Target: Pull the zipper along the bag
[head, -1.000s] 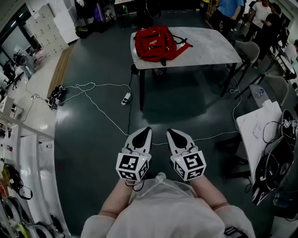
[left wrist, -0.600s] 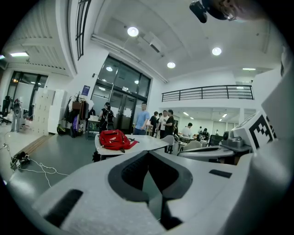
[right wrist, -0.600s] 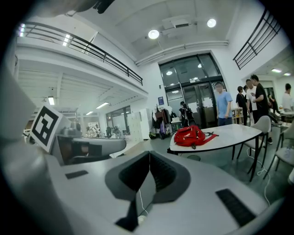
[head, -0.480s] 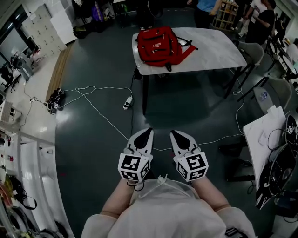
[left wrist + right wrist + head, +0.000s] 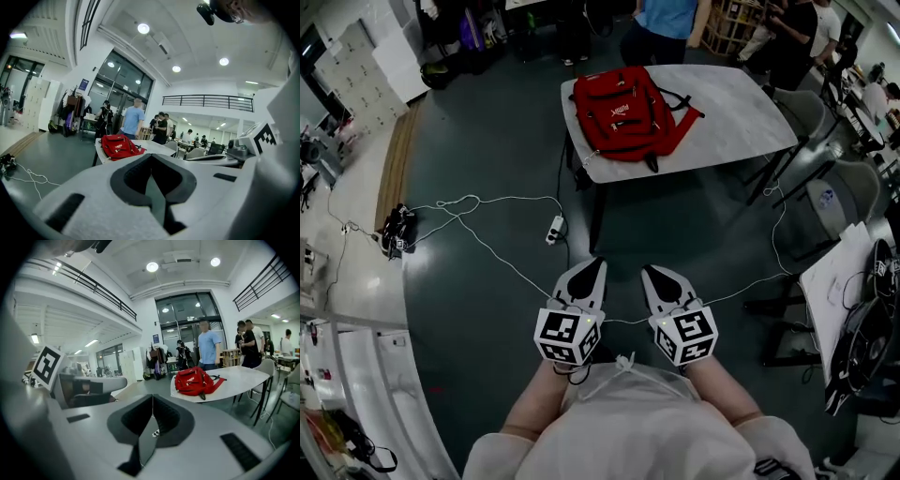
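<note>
A red backpack lies on the left end of a light table, some way ahead across the floor; I cannot make out its zipper from here. The backpack also shows small in the left gripper view and in the right gripper view. My left gripper and right gripper are held side by side close to my body, well short of the table. Both are shut with nothing between the jaws, as the left gripper and right gripper show in their own views.
White cables and a power strip trail over the dark floor left of the table. Chairs and a second table with gear stand at the right. People stand behind the backpack's table.
The table and backpack have drawn nearer and lower in the head view as I move toward them. Both grippers stay shut in the same place before my body.
</note>
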